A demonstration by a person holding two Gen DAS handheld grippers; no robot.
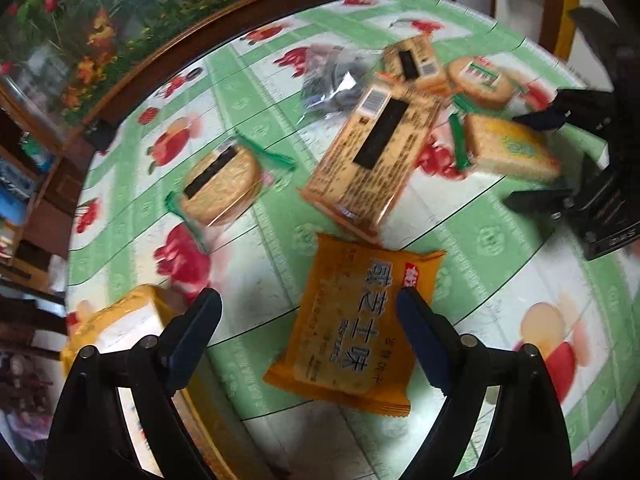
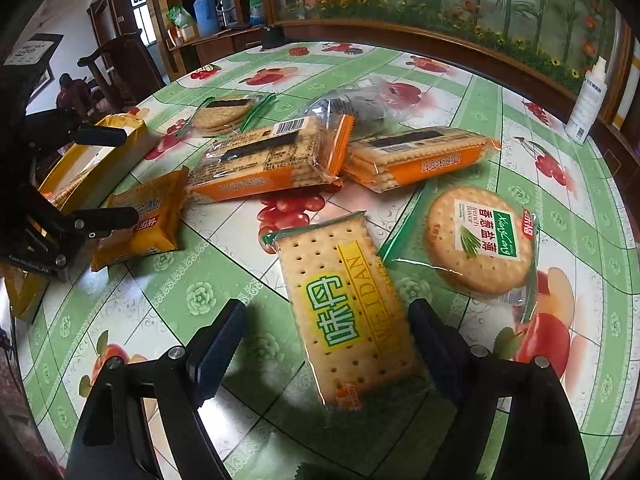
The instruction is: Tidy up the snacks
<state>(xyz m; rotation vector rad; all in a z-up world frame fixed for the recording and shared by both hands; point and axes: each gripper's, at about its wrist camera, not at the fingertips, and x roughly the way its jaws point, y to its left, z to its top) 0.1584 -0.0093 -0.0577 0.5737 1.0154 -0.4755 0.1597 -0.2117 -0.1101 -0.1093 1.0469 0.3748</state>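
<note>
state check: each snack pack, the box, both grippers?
left gripper: open, over orange pack
right gripper: open, straddling Weildan pack
orange pack: flat, sealed
Weildan pack: flat, face up
round cracker pack: flat, label up
two long cracker packs: label down, ends touching
yellow box: open
dark bag: crumpled

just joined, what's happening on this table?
Snack sorting, nothing gripped yet. The left gripper is open, hanging over an orange cracker packet. The right gripper is open too, its fingers either side of a rectangular Weildan cracker pack. More cracker packs, a round cracker pack and a yellow box lie spread over the fruit-print tablecloth.
</note>
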